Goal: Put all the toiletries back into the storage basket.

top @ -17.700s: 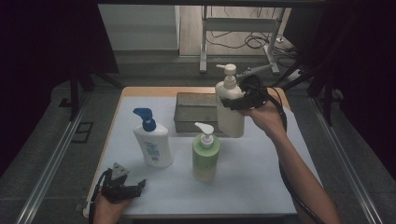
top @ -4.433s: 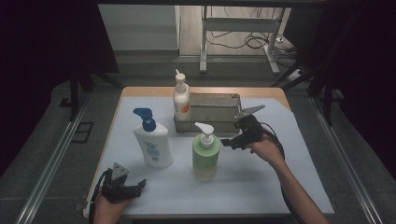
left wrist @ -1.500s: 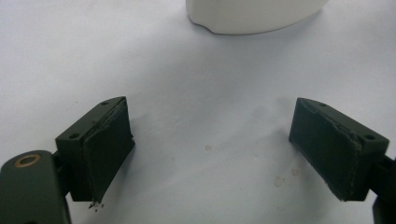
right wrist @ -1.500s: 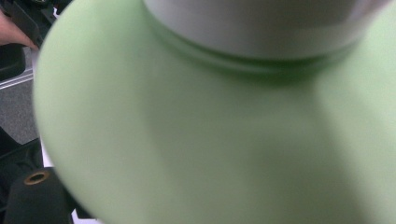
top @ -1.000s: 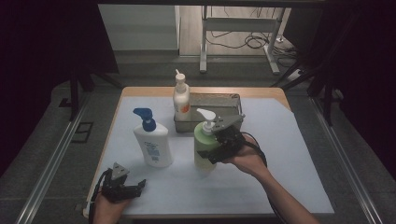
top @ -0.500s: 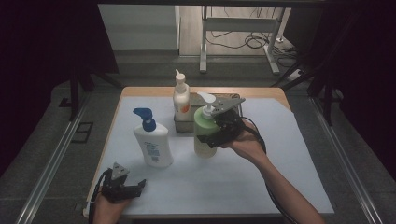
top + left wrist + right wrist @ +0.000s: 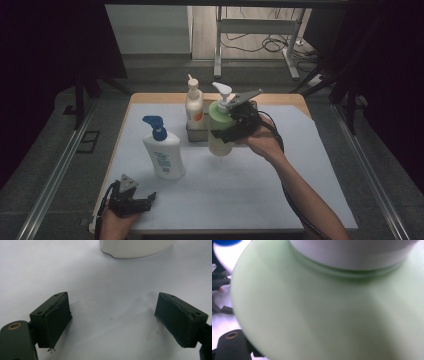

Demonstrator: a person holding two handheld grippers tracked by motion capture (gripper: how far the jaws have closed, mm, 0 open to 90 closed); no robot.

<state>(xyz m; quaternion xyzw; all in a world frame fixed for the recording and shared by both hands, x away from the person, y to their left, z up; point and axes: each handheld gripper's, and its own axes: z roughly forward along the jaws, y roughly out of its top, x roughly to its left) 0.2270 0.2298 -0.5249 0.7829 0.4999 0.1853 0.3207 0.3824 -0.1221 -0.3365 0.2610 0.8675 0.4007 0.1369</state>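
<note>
So the green pump bottle (image 7: 220,131) is up off the table (image 7: 260,190), held in the right tool (image 7: 231,134), which is clamped on its body. Its bottom sits a bit above the white sheet, with a shadow under it, just in front of the dark metal tray (image 7: 196,134) at the back of the table. The white pump head (image 7: 223,92) is at the top and the bottle looks roughly upright, maybe tipped a touch. In the right gripper view the pale green shoulder (image 7: 317,310) takes up nearly everything, with the white collar (image 7: 352,252) at the top, so it's really close to the camera.

Right beside it, to the left, there's 1 white bottle with an orange label (image 7: 194,104) standing in or at the tray, I can't tell which for sure. Further left and nearer the person stands the white bottle with the blue pump (image 7: 163,151), well apart from the green one.

The left tool (image 7: 131,201) rests at the near left corner of the table, jaws spread wide with nothing between them. The left gripper view shows the 2 black pads apart over bare white sheet, with the rounded base of the white bottle (image 7: 135,248) at the top edge.
</note>
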